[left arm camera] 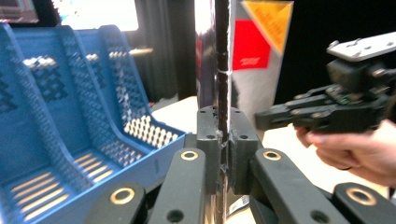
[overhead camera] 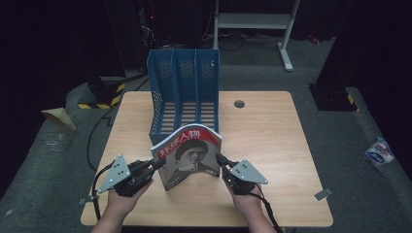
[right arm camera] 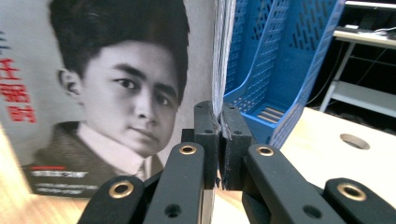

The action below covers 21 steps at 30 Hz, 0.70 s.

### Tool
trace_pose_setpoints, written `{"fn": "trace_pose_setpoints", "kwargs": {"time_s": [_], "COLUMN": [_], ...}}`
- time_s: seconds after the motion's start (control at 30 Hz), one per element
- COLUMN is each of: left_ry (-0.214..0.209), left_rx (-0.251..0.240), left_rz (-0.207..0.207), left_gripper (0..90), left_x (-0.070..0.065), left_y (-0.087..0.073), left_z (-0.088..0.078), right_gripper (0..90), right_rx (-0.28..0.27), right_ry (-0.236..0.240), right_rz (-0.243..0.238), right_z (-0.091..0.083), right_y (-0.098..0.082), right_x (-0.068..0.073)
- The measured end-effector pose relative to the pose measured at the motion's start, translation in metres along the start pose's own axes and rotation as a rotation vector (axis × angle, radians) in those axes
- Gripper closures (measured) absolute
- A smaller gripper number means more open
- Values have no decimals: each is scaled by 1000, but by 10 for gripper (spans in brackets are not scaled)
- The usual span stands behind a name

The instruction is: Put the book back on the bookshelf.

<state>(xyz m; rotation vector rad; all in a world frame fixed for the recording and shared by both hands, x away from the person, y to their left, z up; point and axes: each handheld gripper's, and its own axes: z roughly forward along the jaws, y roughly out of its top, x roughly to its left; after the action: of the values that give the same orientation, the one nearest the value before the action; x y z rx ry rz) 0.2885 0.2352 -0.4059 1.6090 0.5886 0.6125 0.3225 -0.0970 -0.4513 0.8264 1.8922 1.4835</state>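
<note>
The left tool (overhead camera: 158, 165) is clamped on the left edge of the magazine (overhead camera: 190, 154), and the right tool (overhead camera: 219, 158) is clamped on its right edge. The magazine stands upright between the two tools, its lower edge on the bench (overhead camera: 272, 145), as far as the high view lets me judge. The left gripper view shows what the high view does not: the thin dark edge of the magazine (left arm camera: 222, 70) pressed between the jaws, and the other tool (left arm camera: 280, 114) farther off to the right in a hand (left arm camera: 359, 149). The right gripper view shows the page edges (right arm camera: 219, 60) pinched between the jaws, with the cover portrait to the left of them. Just beyond the magazine stands the blue file rack (overhead camera: 183, 92); its three compartments look empty.
</note>
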Motion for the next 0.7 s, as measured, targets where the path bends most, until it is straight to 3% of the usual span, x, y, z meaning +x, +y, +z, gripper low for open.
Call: {"fn": "trace_pose_setpoints", "kwargs": {"time_s": [0.2,0.4,0.6,0.7], "left_ry": [14,12,6,-1], "left_rx": [0,8,6,16], "left_rz": [5,25,16,4], "left_gripper": [787,695,699,785], "left_x": [3,4,4,5], "left_y": [0,13,26,31], "left_z": [2,7,15,17], "right_gripper": [872,872,872,871], "right_rx": [-2,0,-4,-5], "right_ry": [11,28,34,37], "right_rz": [-9,-7,-4,-1], "right_z": [1,0,-1,-1], "right_y": [-2,-2,-3,-3], "right_x": [1,1,0,0]}}
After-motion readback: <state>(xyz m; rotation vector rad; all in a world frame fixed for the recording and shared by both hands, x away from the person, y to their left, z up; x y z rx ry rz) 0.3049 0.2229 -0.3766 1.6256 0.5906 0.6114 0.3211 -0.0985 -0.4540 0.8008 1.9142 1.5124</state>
